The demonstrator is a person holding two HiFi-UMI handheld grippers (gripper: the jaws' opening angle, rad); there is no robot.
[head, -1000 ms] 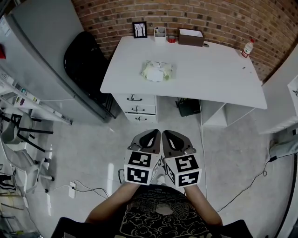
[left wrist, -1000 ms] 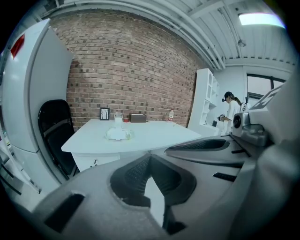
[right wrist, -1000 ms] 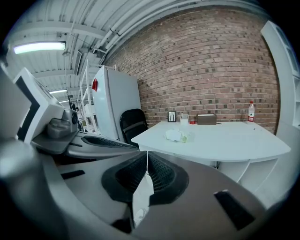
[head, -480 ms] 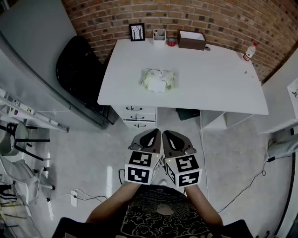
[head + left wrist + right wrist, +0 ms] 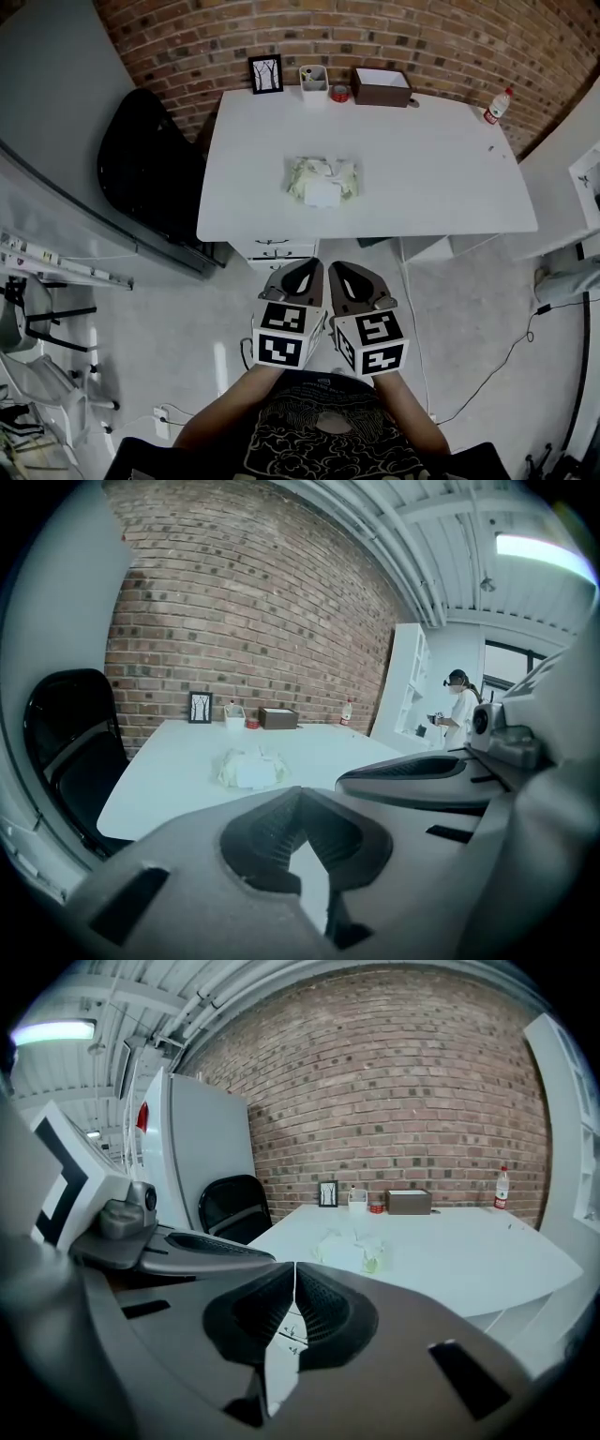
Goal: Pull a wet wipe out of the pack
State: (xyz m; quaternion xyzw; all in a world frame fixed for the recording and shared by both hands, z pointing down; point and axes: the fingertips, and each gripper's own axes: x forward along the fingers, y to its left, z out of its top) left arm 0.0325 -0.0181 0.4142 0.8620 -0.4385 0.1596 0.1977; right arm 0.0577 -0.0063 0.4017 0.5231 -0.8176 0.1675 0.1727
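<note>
- Jaws of the left gripper (image 5: 300,270) are pressed together with nothing between them; we hold it low, well apart from the table (image 5: 441,178);
- wipe pack (image 5: 322,180) lies near the middle of the table, crumpled, white flap (image 5: 323,194) on top;
- right gripper (image 5: 351,272) is closed and empty too; we fear a one-claw pull lifts the whole light pack, because nothing pins it down.

I had the left tool (image 5: 298,274) and the right tool (image 5: 351,277) side by side, close in front of my chest, marker cubes facing up. Each had its jaws pressed together on nothing. My left forearm (image 5: 228,414) and right forearm (image 5: 405,414) converged toward them
</note>
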